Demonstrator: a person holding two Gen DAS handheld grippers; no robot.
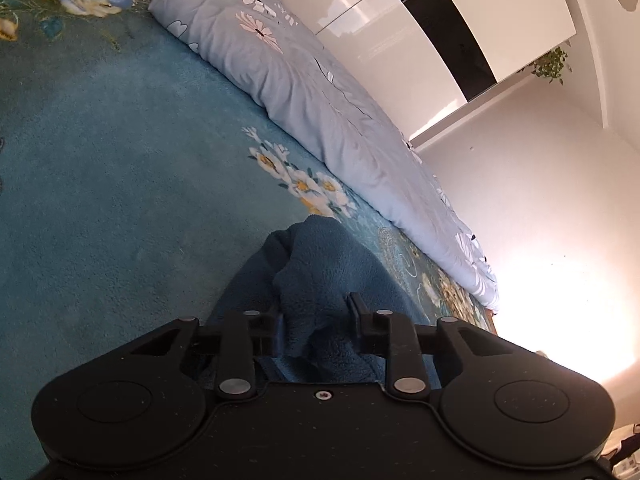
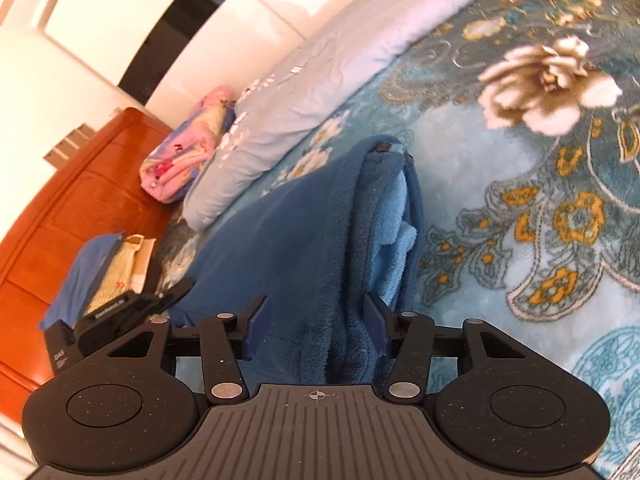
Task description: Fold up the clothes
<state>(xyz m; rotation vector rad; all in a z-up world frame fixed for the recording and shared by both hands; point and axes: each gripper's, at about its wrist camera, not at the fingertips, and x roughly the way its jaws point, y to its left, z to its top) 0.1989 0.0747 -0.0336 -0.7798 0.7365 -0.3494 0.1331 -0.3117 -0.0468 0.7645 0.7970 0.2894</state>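
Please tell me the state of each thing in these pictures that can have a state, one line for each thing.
Left gripper: shut on the dark blue fleece garment.
Right gripper: jaws around the garment; grip unclear.
Dark blue fleece garment: bunched, lifted, light blue lining showing.
Grey floral quilt: folded long, lying on the teal floral blanket.
Pink printed cloth: rolled, beside the quilt.
Small clothes pile: folded, by the wooden headboard.

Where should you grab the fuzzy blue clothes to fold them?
Best grabbed at the thick doubled edge of the blue fleece garment, coming straight in from the near side. That edge stands up in a ridge, so fingers fit on both sides. The right gripper and left gripper both straddle it like that.
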